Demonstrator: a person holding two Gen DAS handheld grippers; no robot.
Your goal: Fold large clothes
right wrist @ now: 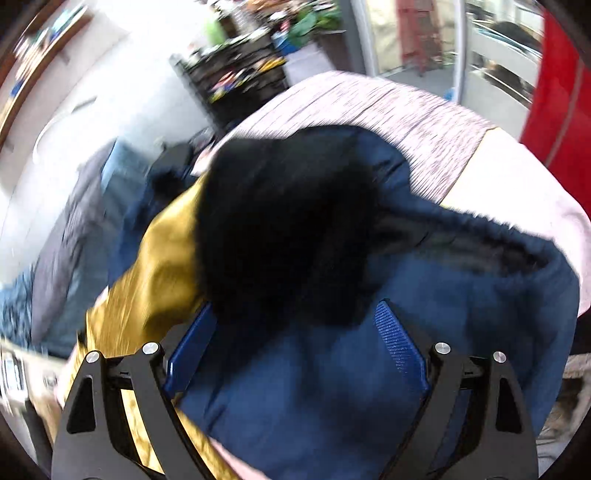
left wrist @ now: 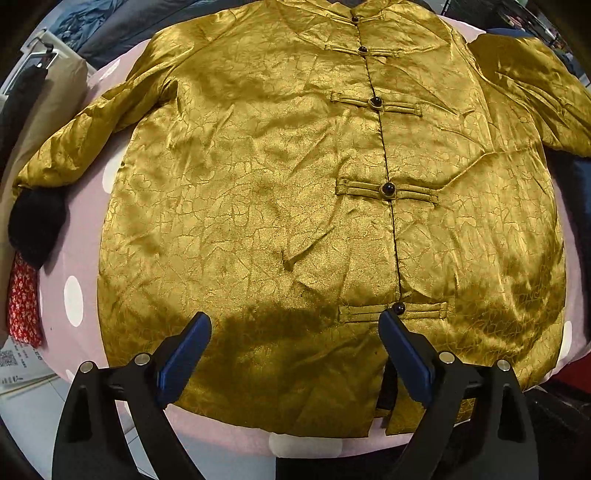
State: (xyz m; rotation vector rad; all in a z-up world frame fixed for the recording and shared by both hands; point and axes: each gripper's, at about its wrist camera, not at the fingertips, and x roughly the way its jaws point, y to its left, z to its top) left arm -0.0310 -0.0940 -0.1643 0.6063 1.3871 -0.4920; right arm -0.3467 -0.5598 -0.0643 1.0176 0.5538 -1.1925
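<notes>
A gold satin jacket (left wrist: 280,192) with dark knot buttons lies face up and spread flat on a pink dotted cover (left wrist: 74,266). Its one sleeve runs out to the left and ends in a black fur cuff (left wrist: 37,225). My left gripper (left wrist: 295,321) hovers open over the hem, with nothing between its blue pads. In the blurred right wrist view, my right gripper (right wrist: 295,308) stands open above a blue garment (right wrist: 314,387). The other gold sleeve (right wrist: 159,277) and its black fur cuff (right wrist: 280,221) lie just ahead of the fingertips; I cannot tell if they touch.
A red floral cloth (left wrist: 22,302), a printed paper (left wrist: 18,362) and a beige bag (left wrist: 55,92) sit off the left edge. Dark clothes (left wrist: 103,26) are piled at the far side. A red panel (right wrist: 554,92) and a black shelf rack (right wrist: 240,81) stand beyond the pink cover (right wrist: 369,110).
</notes>
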